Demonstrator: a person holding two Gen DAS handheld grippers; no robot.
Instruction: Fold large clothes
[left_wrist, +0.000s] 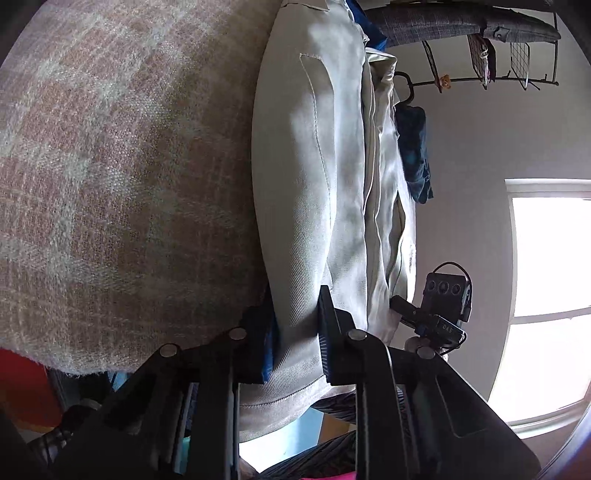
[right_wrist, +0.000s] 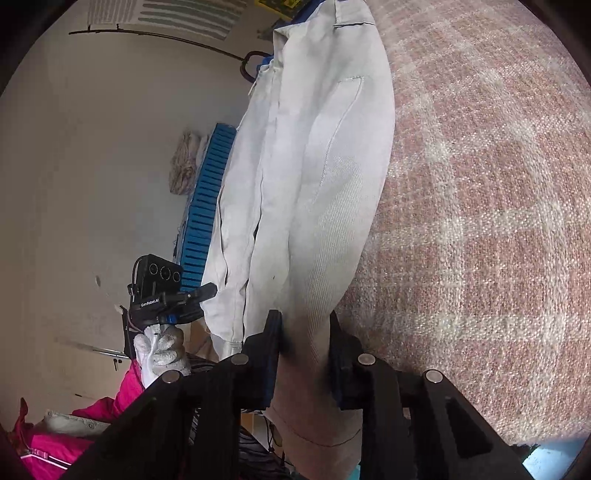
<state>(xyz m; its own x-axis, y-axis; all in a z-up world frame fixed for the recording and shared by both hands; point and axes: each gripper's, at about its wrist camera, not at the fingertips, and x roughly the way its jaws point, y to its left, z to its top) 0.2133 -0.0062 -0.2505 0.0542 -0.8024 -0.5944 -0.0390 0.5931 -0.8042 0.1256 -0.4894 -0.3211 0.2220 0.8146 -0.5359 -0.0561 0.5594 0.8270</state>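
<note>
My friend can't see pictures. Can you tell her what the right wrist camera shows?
The right gripper is shut on a pale grey garment, which stretches away beside a pink-and-cream checked blanket. To the left, a gloved hand holds the left gripper near the garment's other edge.

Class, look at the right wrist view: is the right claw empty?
No: the right claw is closed on the hem end of the pale grey trousers.

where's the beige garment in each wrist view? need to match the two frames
Left wrist: the beige garment runs top to bottom through the centre, pinched by the left gripper.
Right wrist: it runs down the centre, pinched by the right gripper.
Shared landmark: pink plaid blanket, frame-left versus frame-right.
</note>
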